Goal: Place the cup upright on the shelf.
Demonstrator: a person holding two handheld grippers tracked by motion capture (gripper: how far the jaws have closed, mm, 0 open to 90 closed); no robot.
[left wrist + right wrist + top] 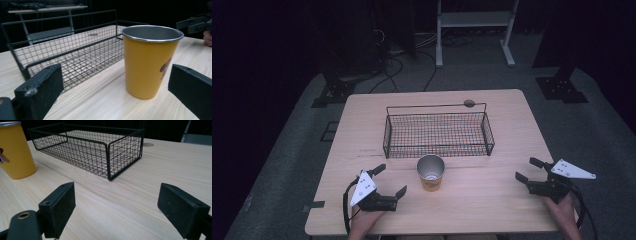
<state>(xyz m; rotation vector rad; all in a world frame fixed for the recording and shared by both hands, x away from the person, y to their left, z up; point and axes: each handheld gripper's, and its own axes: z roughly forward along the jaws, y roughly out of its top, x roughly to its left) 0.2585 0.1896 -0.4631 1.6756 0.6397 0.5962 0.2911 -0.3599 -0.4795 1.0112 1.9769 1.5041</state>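
Observation:
A yellow cup [431,173] with a metal rim stands upright on the wooden table [492,200], just in front of a black wire basket [438,131]. My left gripper [389,180] rests open at the front left, its jaws pointing toward the cup. In the left gripper view the cup [149,61] stands close ahead, slightly right of centre, with the basket [75,50] behind it. My right gripper [528,170] is open at the table's right edge. In the right gripper view the basket [92,147] lies ahead and the cup [15,150] stands at far left.
The basket holds nothing that I can see. A round hole [469,103] sits in the table behind it. Beyond the table are a white frame [474,30], cables [397,65] and stand feet [562,87] on grey floor.

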